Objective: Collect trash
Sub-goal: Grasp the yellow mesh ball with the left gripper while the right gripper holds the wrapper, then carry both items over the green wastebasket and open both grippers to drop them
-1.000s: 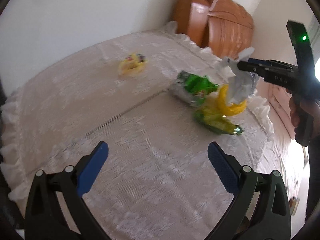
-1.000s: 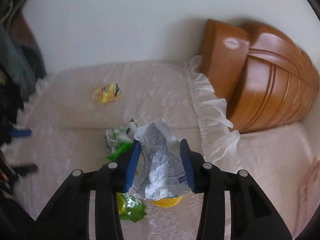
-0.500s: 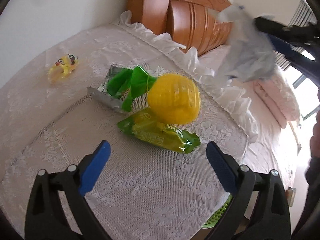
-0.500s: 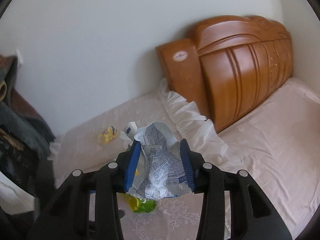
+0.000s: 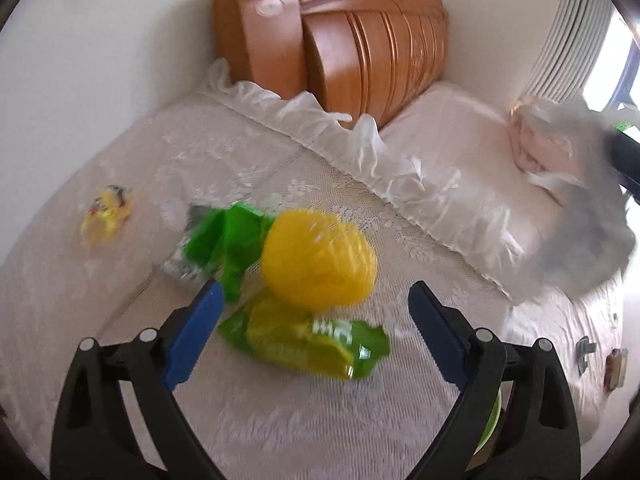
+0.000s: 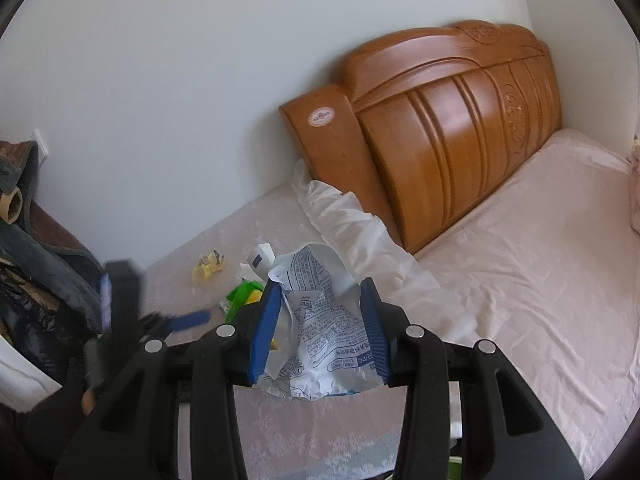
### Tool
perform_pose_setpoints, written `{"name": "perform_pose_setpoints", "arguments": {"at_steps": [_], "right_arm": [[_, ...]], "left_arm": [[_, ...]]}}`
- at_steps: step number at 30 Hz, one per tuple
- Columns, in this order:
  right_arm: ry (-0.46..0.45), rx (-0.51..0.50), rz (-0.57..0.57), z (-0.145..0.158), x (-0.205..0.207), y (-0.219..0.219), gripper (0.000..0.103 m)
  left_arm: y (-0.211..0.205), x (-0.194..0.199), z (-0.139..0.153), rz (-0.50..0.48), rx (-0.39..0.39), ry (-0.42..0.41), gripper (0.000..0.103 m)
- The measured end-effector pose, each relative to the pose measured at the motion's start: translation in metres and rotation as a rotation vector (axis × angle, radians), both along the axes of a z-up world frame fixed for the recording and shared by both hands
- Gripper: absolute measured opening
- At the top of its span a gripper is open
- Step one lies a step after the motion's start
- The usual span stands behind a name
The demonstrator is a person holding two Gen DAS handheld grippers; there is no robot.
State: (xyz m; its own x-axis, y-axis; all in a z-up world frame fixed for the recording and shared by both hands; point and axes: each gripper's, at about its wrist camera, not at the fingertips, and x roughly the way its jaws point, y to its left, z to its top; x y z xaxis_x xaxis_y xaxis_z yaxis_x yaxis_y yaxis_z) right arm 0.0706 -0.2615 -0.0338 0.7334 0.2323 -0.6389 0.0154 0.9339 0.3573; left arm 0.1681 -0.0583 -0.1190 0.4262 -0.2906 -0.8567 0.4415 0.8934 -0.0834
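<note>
Meanwhile, right hand-held gripper clamps a crumpled white wrapper; left hand-held gripper gapes wide, empty.

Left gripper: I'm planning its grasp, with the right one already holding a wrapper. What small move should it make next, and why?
Probably ease the left gripper down onto the green wrapper. Its jaws stand open and empty, with that wrapper lying on the lace cover between them, partly under the yellow ball.

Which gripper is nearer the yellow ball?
Left. The left gripper hangs open just over the yellow ball; the right gripper, gripping the white wrapper, is away over the bed.
</note>
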Motion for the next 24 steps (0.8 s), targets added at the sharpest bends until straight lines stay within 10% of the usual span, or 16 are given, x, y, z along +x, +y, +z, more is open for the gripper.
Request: {"name": "perform_pose_setpoints", "arguments": {"at_steps": [4,9,24], "right_arm": [[0.014,0.019,-0.040,-0.007,-0.021,-0.008,0.042],[0.044,0.057,-0.104,-0.022,-0.047,-0.019,0.042],[0.076,0.038,-0.243,-0.025,-0.155,-0.032,0.042]], "left_arm": [[-0.016,0.016,-0.017,-0.011,0.051,0.028,0.081],[-0.024,0.020,-0.023,-0.022,0.090,0.023,0.036],[-0.020,-0.080,0.062,-0.107,-0.053,-0.031,0.029]]}}
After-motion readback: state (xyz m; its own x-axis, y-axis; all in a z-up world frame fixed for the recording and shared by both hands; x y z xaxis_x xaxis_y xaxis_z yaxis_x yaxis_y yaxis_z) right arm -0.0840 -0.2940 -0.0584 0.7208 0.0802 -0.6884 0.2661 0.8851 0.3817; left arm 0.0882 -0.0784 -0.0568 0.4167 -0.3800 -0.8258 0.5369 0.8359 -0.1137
